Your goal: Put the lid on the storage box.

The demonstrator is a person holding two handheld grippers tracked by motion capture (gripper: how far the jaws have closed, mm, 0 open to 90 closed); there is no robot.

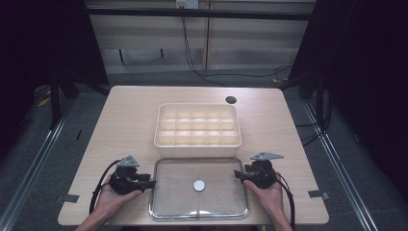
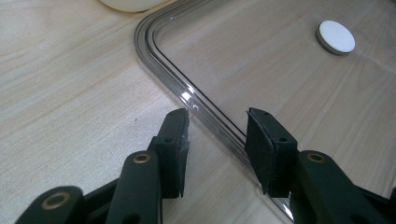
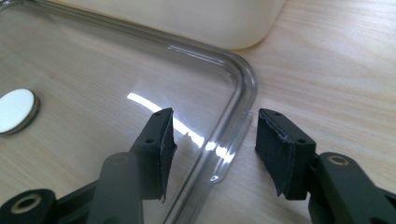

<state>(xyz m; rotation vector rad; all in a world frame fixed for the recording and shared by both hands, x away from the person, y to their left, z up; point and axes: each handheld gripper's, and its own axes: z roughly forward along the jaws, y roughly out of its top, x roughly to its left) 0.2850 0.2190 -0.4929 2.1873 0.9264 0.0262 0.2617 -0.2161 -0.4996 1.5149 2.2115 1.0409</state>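
A clear plastic lid [image 1: 173, 192] lies flat near the table's front edge, with a white round knob [image 1: 199, 185] at its middle. My left gripper [image 1: 153, 183] is level with the lid's left rim. In the left gripper view the jaws [image 2: 218, 122] straddle the clear rim [image 2: 159, 56] with gaps on both sides, so the gripper is open. My right gripper [image 1: 236, 174] is at the lid's right rim. Its jaws [image 3: 215, 121] stand one inside and one outside the rim [image 3: 243, 88], also open. The knob [image 2: 335, 37] [image 3: 16, 111] lies farther in.
A cream box [image 1: 197, 126] divided into several empty compartments stands just behind the lid, and its rounded corner [image 3: 219, 23] is close to the right gripper. A dark round hole [image 1: 231, 100] is in the tabletop at the back right. Bare wood lies on both sides.
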